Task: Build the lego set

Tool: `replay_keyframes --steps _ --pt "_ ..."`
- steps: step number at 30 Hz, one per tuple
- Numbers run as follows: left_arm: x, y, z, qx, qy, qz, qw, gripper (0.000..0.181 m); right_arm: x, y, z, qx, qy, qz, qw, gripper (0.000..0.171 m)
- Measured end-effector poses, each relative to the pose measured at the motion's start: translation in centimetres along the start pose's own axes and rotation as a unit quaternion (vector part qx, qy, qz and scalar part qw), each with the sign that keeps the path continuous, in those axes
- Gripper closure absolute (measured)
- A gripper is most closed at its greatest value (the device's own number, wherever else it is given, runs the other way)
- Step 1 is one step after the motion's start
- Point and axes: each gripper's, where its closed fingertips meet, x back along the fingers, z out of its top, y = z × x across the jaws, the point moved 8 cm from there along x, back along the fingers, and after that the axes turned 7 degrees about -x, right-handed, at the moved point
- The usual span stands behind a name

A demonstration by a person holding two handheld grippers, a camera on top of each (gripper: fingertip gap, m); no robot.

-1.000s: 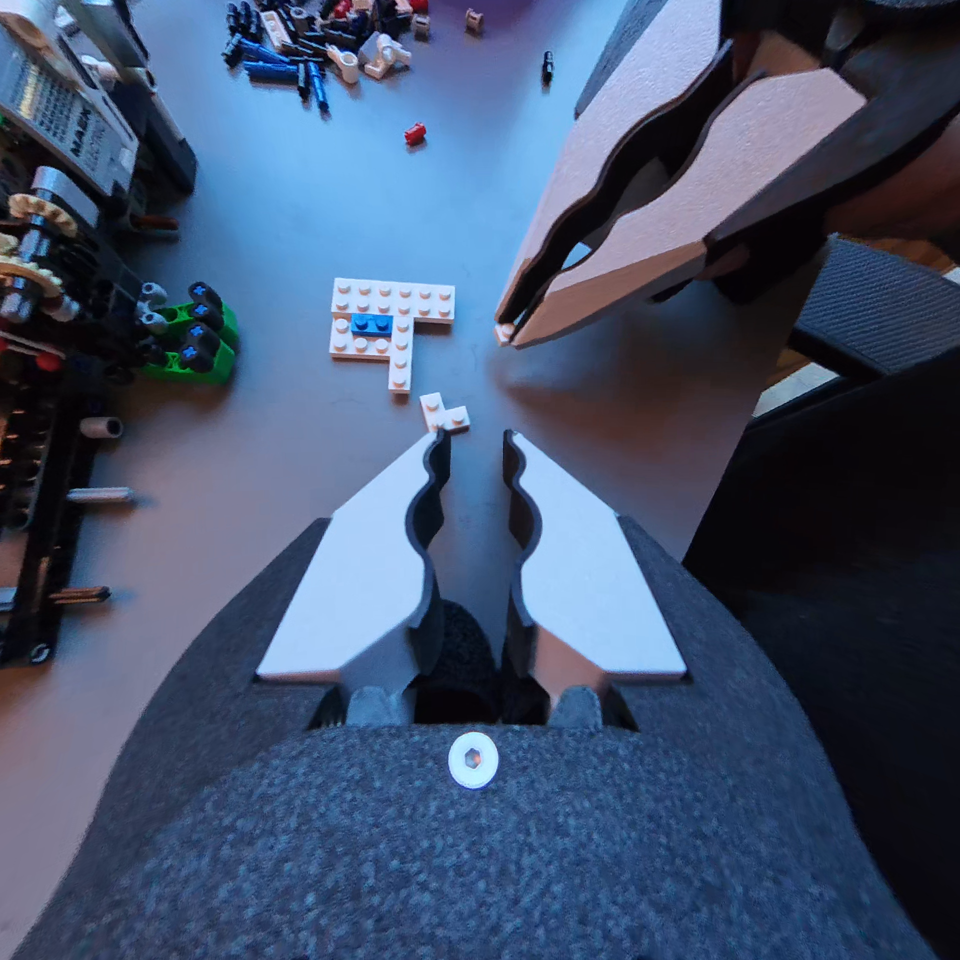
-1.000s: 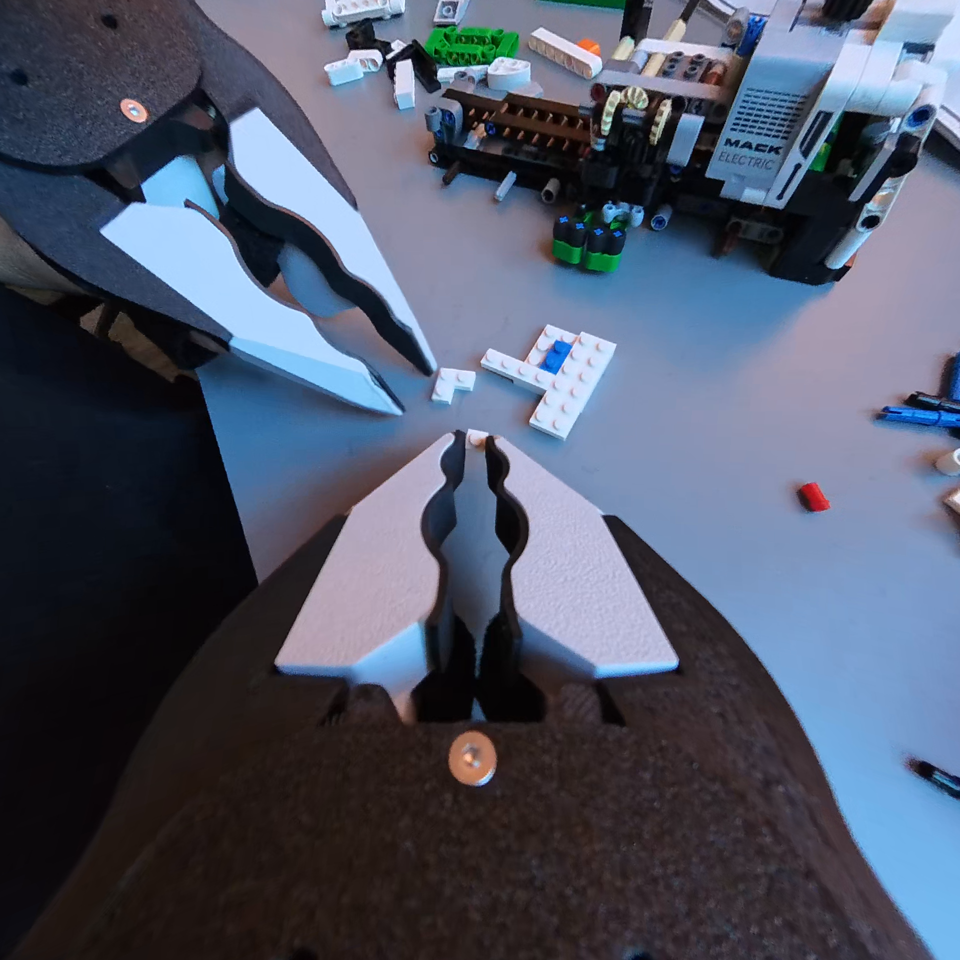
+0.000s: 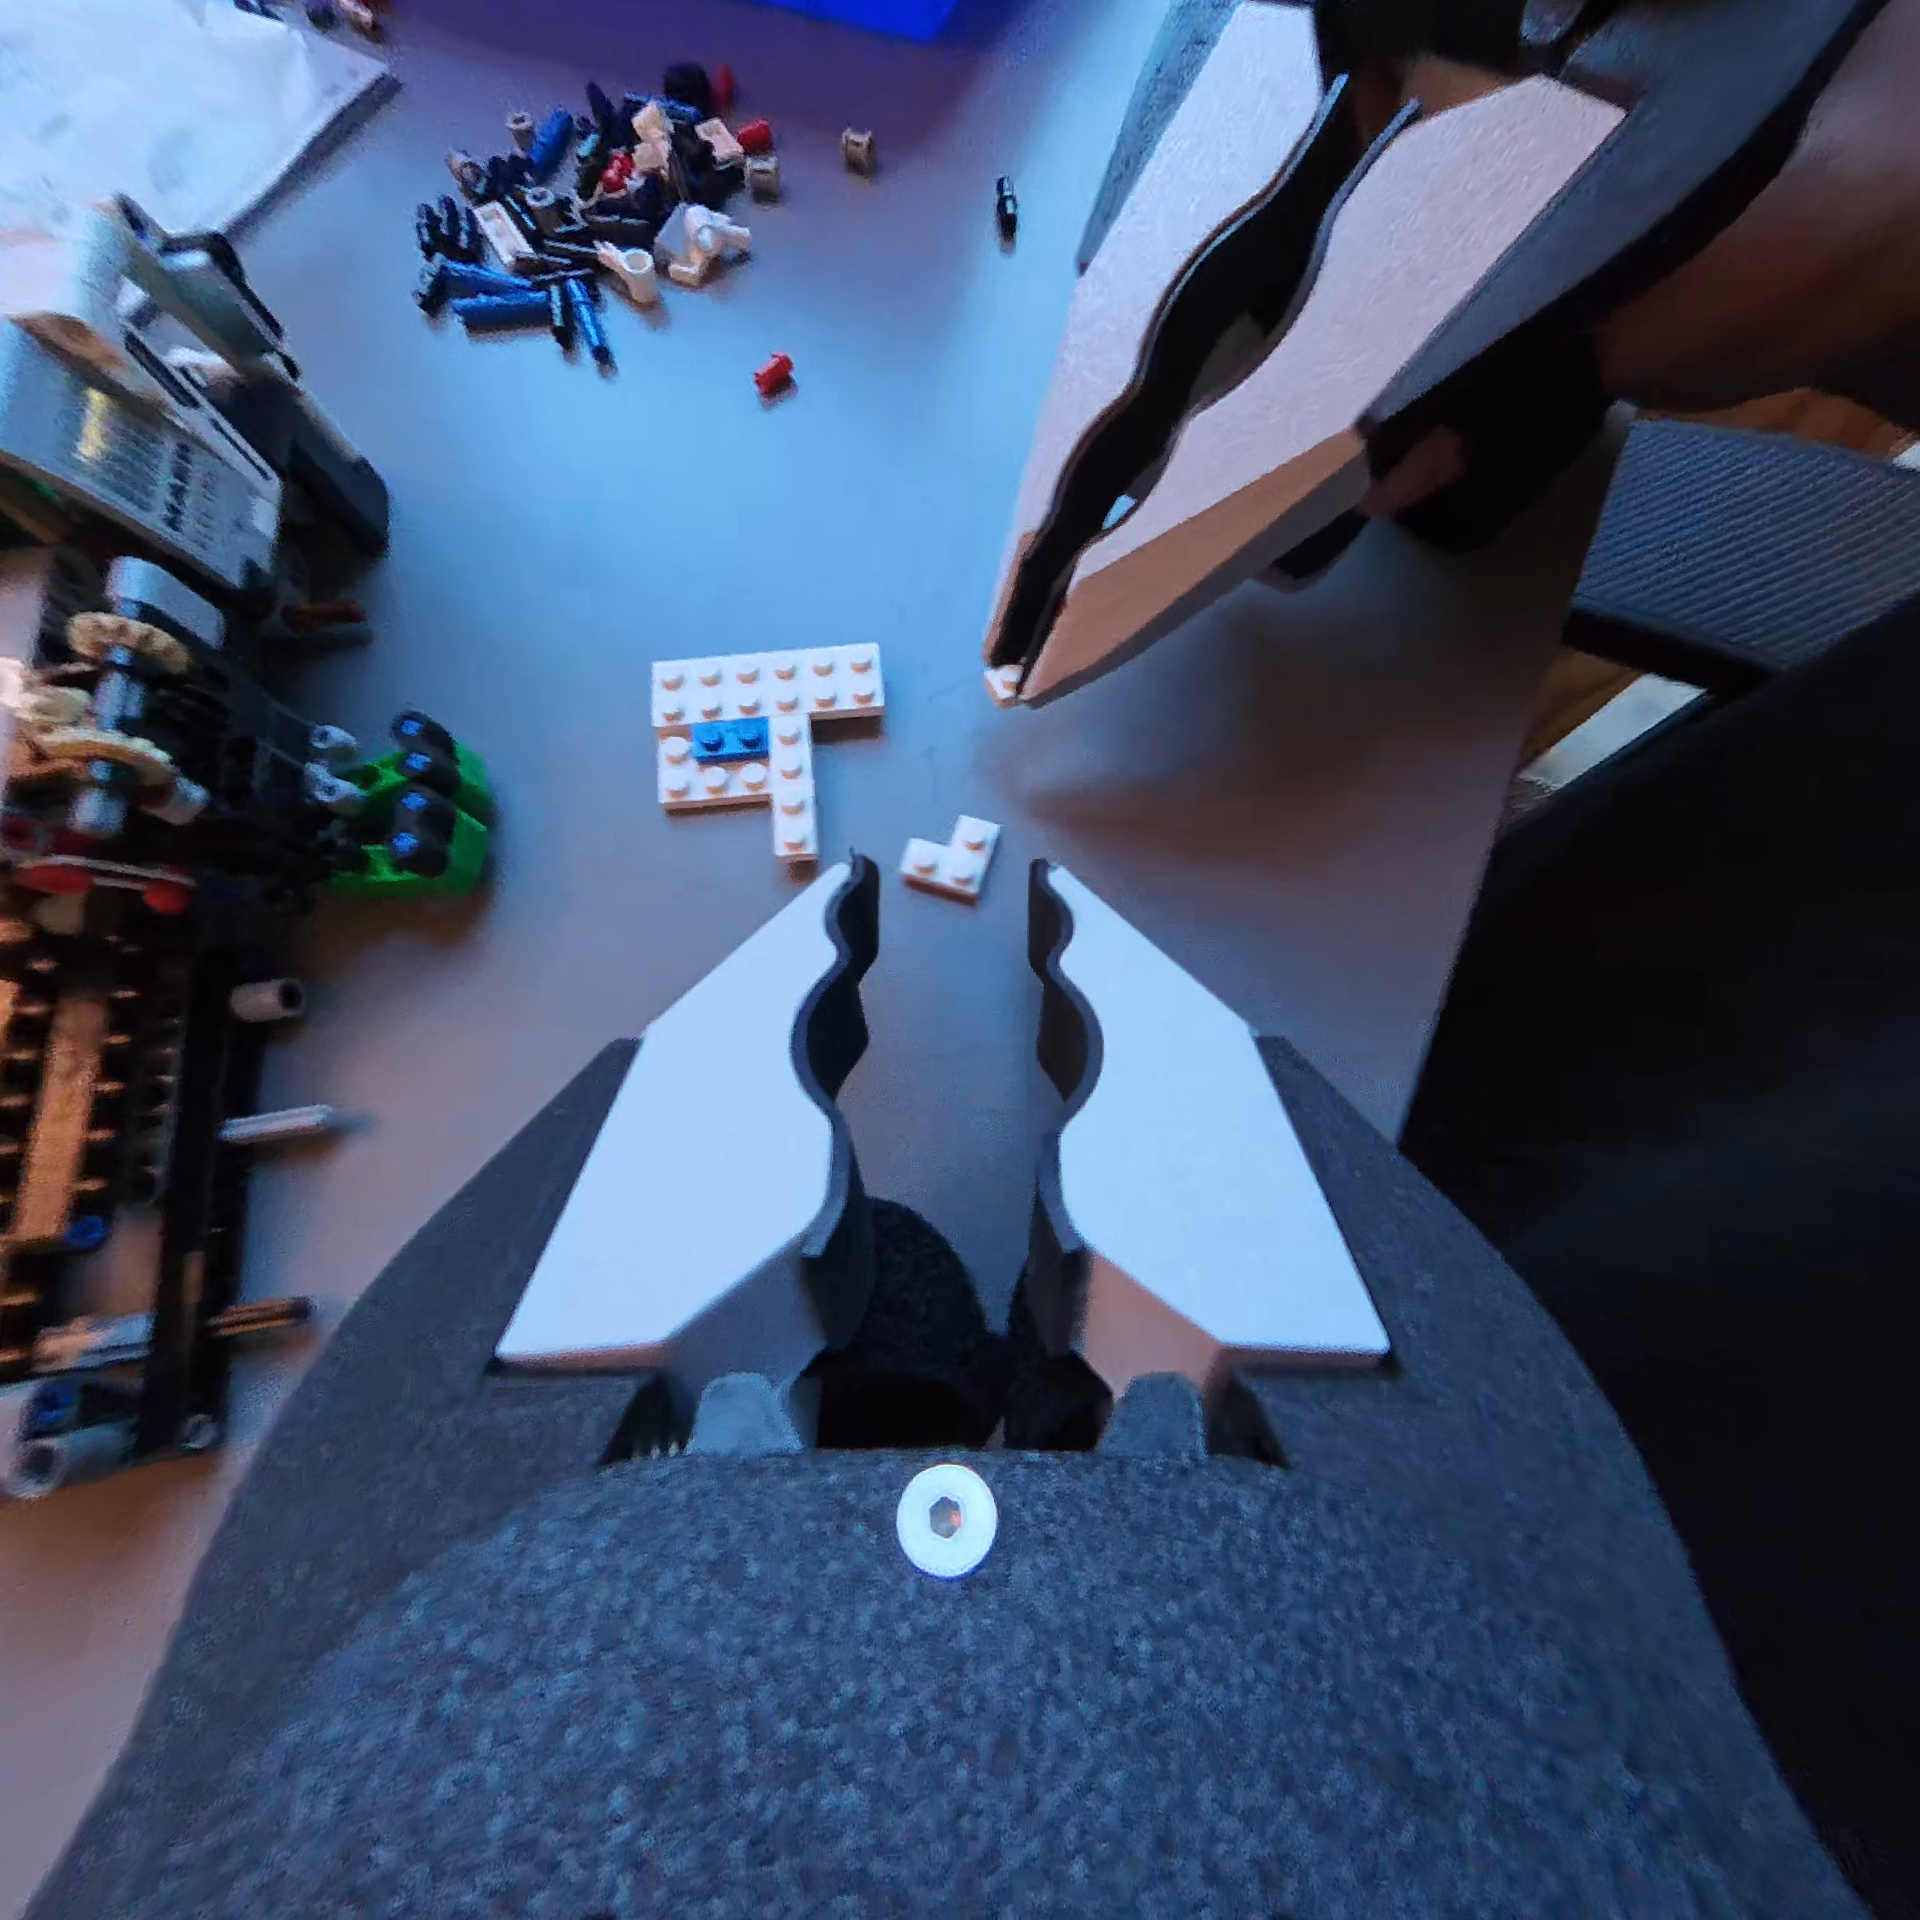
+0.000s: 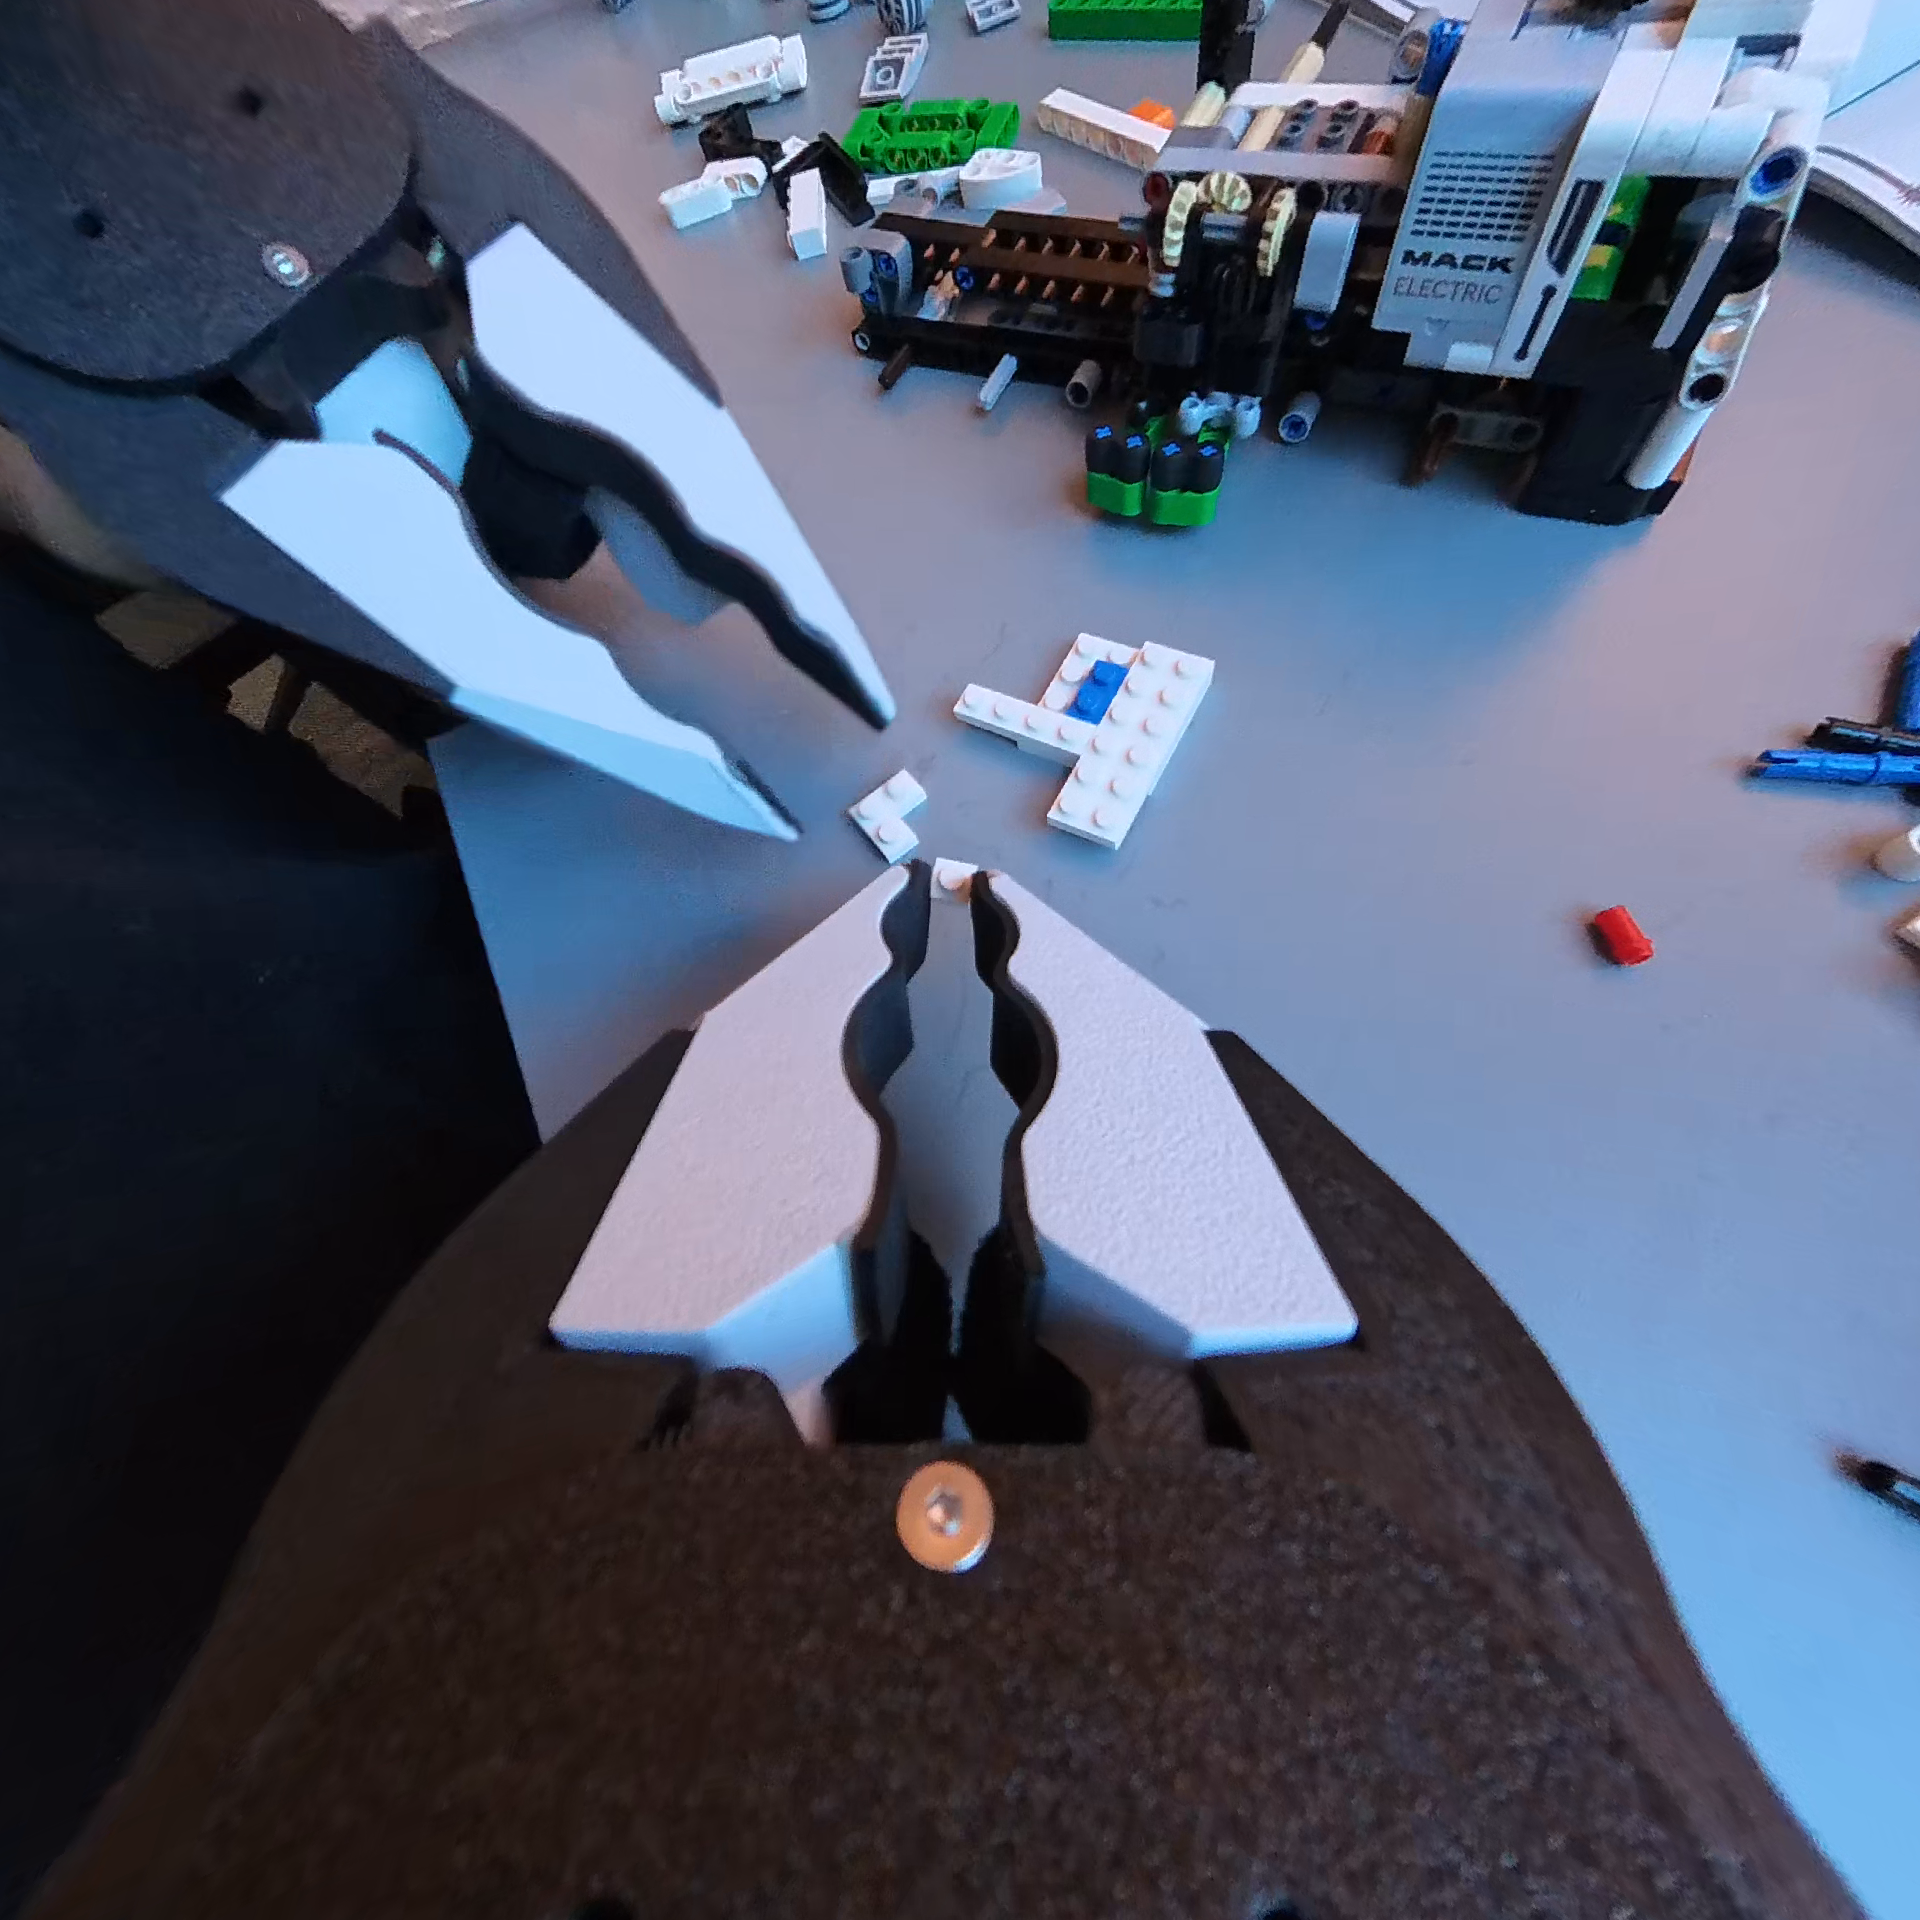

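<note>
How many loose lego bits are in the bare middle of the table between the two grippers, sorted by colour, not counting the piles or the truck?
White: 3, namely the flat plate assembly, the corner plate and the small piece pinched in the right gripper.
Blue: 1, the small plate stuck on that assembly.
Red: 1, the stray pin.
Total: 5

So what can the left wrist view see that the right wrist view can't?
Only the left wrist view shows the big pile of small loose pieces at the far end of the table.

Only the right wrist view shows the bright green beam and white loose parts beyond the half-built truck.

Both show the white plate assembly with its blue piece, the small white corner plate, the red piece, and both hand-held grippers: left hand-held gripper open, right hand-held gripper pinching a tiny white piece.
</note>
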Motion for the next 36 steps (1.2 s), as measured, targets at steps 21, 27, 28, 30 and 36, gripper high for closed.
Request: replay_keyframes --steps 21,27,28,30,36 --pt "-1.5 -0.2 0.3 -0.065 -0.025 -0.006 0.998 0.167 -2.0 -0.9 0.3 -0.05 -0.043 -0.004 0.998 0.164" --pt "-1.6 -0.1 0.4 -0.06 -0.027 0.001 0.998 0.167 -2.0 -0.7 0.2 -0.063 -0.055 0.005 0.996 0.164" --pt "-1.6 0.0 0.4 -0.059 -0.027 0.003 0.998 0.168 -2.1 -0.7 0.1 -0.069 -0.058 0.005 0.996 0.164" --pt "-1.6 0.0 0.4 -0.058 -0.027 0.007 0.998 0.168 -2.1 -0.8 0.1 -0.08 -0.055 0.0 0.995 0.164" --pt "-1.6 0.1 0.4 -0.053 -0.028 0.007 0.998 0.168 -1.8 -0.6 0.0 -0.129 -0.038 0.012 0.991 0.159"
